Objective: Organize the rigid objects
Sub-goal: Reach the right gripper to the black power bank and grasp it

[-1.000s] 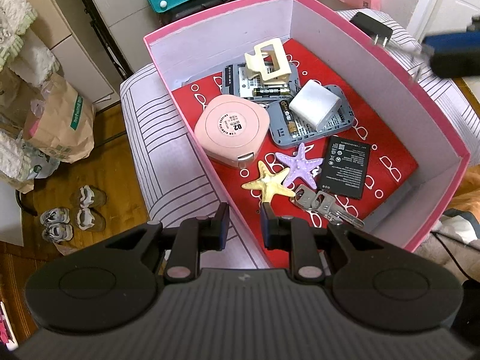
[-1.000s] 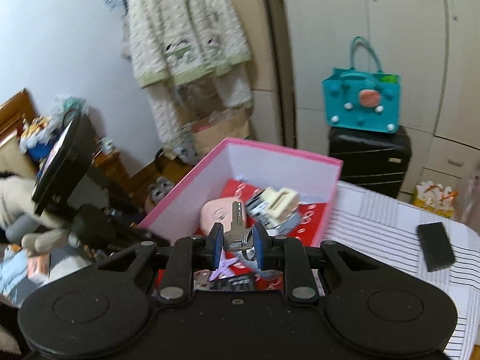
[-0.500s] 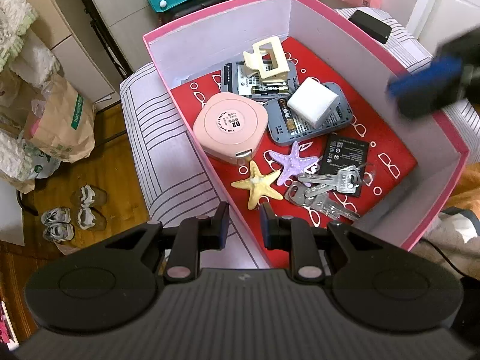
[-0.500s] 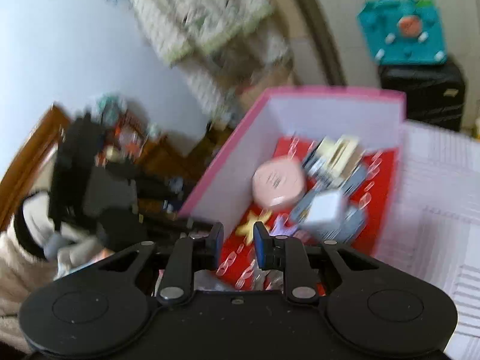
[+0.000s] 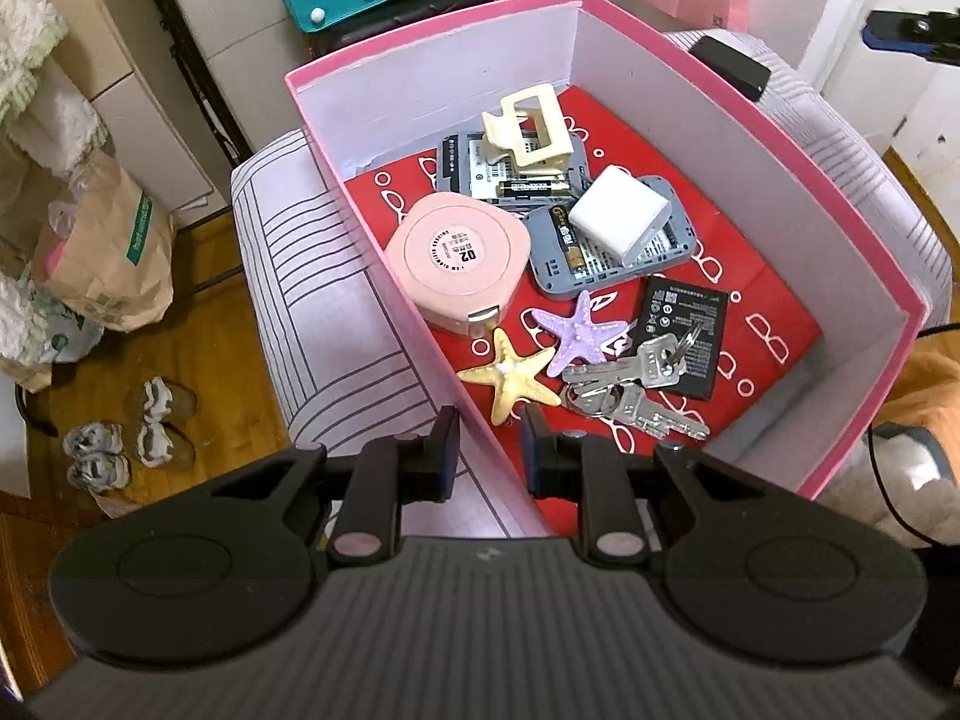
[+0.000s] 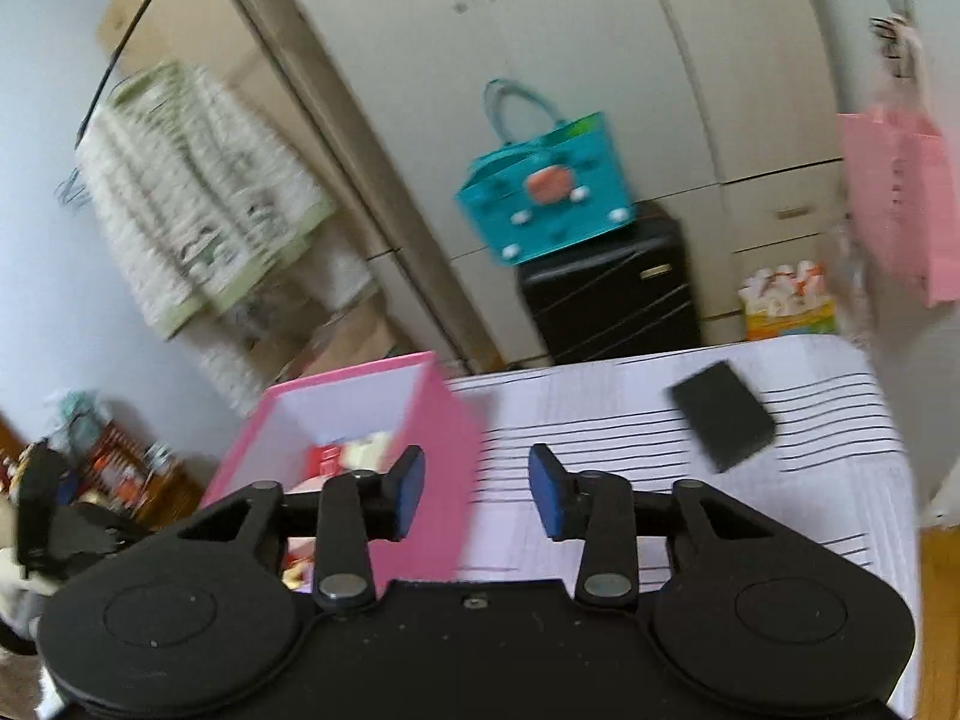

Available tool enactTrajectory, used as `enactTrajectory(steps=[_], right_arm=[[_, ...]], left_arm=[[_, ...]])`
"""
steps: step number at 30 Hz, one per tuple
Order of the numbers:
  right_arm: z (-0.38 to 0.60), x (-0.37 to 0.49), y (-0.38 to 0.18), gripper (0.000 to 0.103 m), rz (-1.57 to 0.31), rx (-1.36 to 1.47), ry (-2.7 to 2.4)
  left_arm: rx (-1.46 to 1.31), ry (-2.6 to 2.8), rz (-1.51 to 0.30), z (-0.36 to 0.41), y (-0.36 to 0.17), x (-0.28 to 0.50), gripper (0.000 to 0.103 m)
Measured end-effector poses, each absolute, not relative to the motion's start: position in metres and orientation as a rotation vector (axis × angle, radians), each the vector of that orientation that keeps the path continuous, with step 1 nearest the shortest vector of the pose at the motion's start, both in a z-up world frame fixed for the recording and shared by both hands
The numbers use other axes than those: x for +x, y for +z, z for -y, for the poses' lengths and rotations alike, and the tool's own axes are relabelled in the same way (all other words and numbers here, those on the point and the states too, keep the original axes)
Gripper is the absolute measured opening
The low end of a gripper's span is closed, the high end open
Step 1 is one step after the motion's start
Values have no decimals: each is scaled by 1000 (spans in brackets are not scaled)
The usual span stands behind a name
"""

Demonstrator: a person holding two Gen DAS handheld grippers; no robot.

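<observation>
A pink box point(image 5: 780, 138) with a red floor holds a bunch of keys point(image 5: 630, 387), a black battery point(image 5: 687, 333), two starfish point(image 5: 516, 375), a pink round case point(image 5: 459, 252), a white block point(image 5: 618, 216), grey devices and a cream hair clip point(image 5: 528, 135). My left gripper point(image 5: 486, 450) straddles the box's near wall, its jaws close to it. My right gripper point(image 6: 477, 495) is open and empty over the striped table, right of the box point(image 6: 444, 450). A black adapter point(image 6: 723, 423) lies ahead of it, also seen in the left wrist view point(image 5: 729, 66).
The striped table point(image 5: 312, 300) carries the box. Beyond stand a black suitcase point(image 6: 612, 294) with a teal bag point(image 6: 546, 192), white cupboards, and a pink bag point(image 6: 900, 204). Paper bags point(image 5: 102, 258) and shoes point(image 5: 129, 438) are on the wooden floor at left.
My right gripper let go of the keys into the box, opened, and swung right out of the box toward the black adapter. My left gripper stayed put.
</observation>
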State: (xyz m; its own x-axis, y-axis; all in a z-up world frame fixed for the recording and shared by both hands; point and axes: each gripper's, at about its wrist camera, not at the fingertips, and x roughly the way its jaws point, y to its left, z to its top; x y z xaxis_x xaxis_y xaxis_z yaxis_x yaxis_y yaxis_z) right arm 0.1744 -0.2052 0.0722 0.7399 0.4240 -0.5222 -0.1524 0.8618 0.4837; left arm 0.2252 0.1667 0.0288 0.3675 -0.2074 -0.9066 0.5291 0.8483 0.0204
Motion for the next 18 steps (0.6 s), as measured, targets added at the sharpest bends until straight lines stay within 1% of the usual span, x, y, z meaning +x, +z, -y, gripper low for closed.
enactTrajectory(steps=[1,5,6,8,10,12,15,18], right_arm=[[214,175,63,55,-659,438,323],[234,193,26,56,-693,424,286],[233,200,16,56,-705,397,276],[231,215,-1,61,-715,308,236],[226,231,-19,62,-732,184,169],[224,241,-30,62,-715,70,125],[226,256,-39,70,-669,20,107],[226,272,-44,71,-684,-8,132]], left_arm=[[348,-491,-1095,-166,29,224,20],[319,-490,-1116,-168,29,229,21],[319,-482,-1112,-167,29,230,20],[321,-475,-1111,-167,28,232,19],[313,-466,-1127,-167,29,236,18],[317,-454,-1137,-166,28,240,17],[320,-440,-1144,-164,28,243,16],[312,-424,-1151,-165,25,246,15]])
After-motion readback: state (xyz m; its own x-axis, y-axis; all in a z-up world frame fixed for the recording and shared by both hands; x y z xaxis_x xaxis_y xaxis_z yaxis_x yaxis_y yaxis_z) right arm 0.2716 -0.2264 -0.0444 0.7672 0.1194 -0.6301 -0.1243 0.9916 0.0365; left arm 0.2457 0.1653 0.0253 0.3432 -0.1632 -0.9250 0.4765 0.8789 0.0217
